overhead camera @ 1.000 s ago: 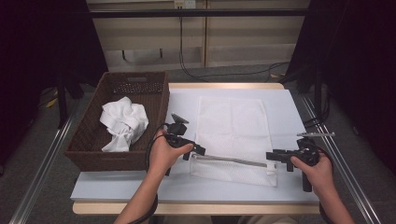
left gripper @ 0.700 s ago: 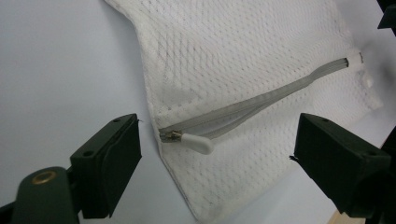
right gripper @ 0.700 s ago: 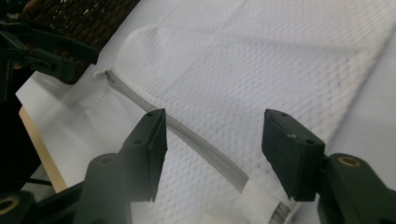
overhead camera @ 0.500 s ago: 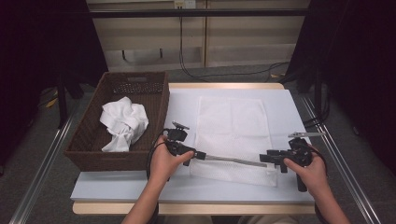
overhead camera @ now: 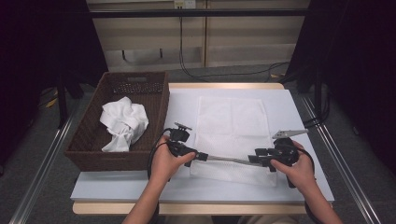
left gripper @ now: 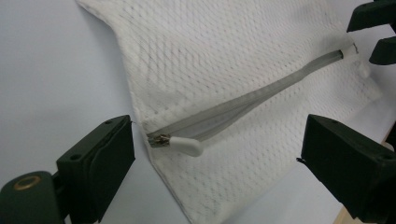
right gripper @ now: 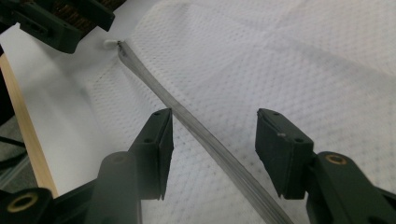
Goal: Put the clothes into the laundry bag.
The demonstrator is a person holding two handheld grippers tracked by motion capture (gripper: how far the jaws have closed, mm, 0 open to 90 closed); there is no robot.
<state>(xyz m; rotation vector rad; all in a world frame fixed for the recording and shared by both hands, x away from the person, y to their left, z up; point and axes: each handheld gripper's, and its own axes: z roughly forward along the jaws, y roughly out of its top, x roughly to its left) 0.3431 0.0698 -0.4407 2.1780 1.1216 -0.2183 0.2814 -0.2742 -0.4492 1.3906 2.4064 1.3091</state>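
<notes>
A white mesh bag (overhead camera: 231, 126) lies flat on the white tabletop (overhead camera: 182, 105), its grey zipper (overhead camera: 229, 160) running along the near edge. My left gripper (overhead camera: 200, 155) is at the zipper's left end. In the left gripper view it (left gripper: 219, 158) stands open wide, with the white zipper pull (left gripper: 187, 145) between its jaws and untouched. My right gripper (overhead camera: 254, 161) is at the zipper's right end. In the right gripper view it (right gripper: 215, 149) is open astride the zipper strip (right gripper: 196, 128), with the pull (right gripper: 109, 43) farther off.
A brown wicker basket (overhead camera: 161, 112) stands at the table's left edge and holds a crumpled white cloth (overhead camera: 122, 122). The table's wooden front edge (overhead camera: 187, 207) is close behind both hands. Metal rails (overhead camera: 336, 154) run along each side.
The left gripper has come down toward the near edge, to the zipper's left end. The right gripper has slid left along the zipper. The bag has not moved.
</notes>
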